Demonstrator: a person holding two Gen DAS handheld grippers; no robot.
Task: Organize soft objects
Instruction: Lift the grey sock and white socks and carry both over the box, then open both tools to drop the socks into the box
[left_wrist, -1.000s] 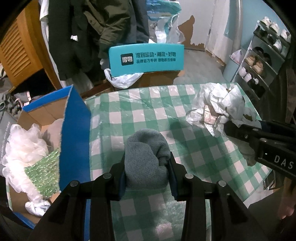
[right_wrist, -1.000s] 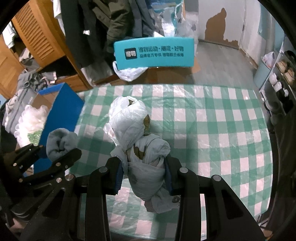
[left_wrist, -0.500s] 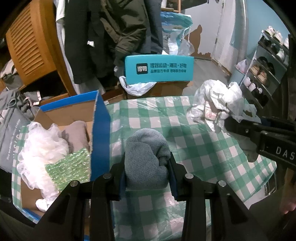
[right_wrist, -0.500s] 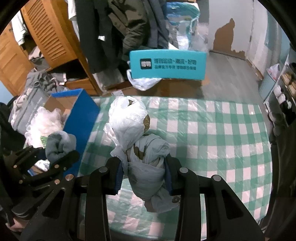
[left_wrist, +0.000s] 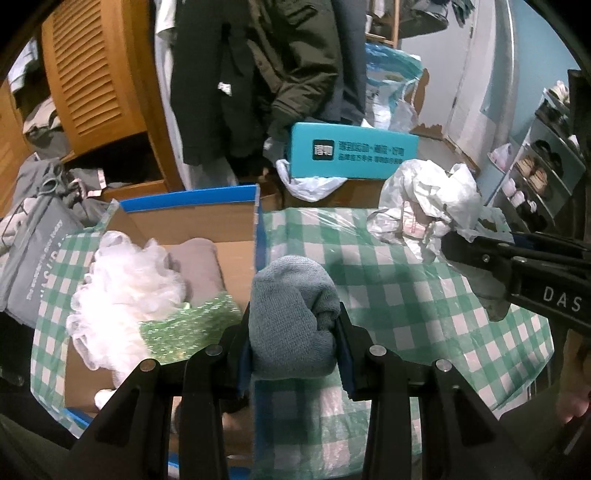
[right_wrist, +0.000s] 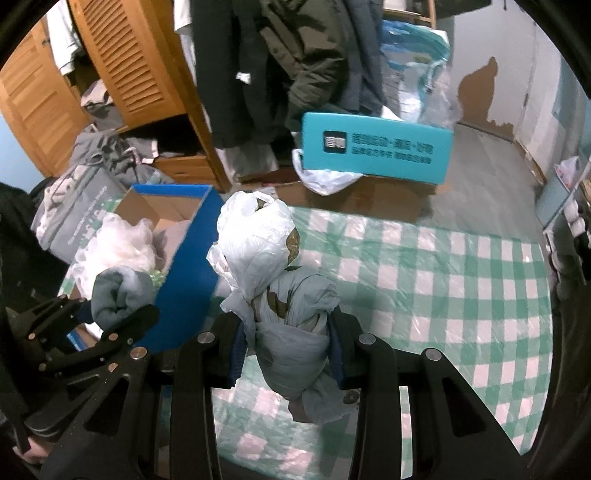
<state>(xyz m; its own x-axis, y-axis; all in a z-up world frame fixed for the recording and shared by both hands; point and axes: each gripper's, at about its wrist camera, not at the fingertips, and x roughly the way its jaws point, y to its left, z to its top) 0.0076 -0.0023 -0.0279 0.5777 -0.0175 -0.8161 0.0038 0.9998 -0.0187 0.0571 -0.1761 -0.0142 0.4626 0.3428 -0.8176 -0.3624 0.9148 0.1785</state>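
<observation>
My left gripper (left_wrist: 293, 332) is shut on a rolled grey-blue knit cloth (left_wrist: 291, 314) and holds it above the right wall of a blue cardboard box (left_wrist: 258, 236). The box holds white fluffy mesh (left_wrist: 122, 288), a green sparkly piece (left_wrist: 184, 328) and a taupe cloth (left_wrist: 195, 266). My right gripper (right_wrist: 286, 343) is shut on a knotted bundle of white and grey plastic bags (right_wrist: 266, 258), held above the green checked tablecloth (right_wrist: 443, 277). The bundle also shows in the left wrist view (left_wrist: 428, 199), and the knit cloth in the right wrist view (right_wrist: 118, 295).
A teal printed box (right_wrist: 376, 147) sits on a cardboard carton behind the table. Dark coats (left_wrist: 288, 74) hang by a wooden louvred wardrobe (left_wrist: 92, 74). A grey bag (left_wrist: 37, 258) lies left of the blue box. A shoe rack (left_wrist: 543, 166) stands at right.
Both grippers have moved left with their loads. The blue box has come further into view, and the knit cloth now sits over its right wall instead of the open tablecloth.
</observation>
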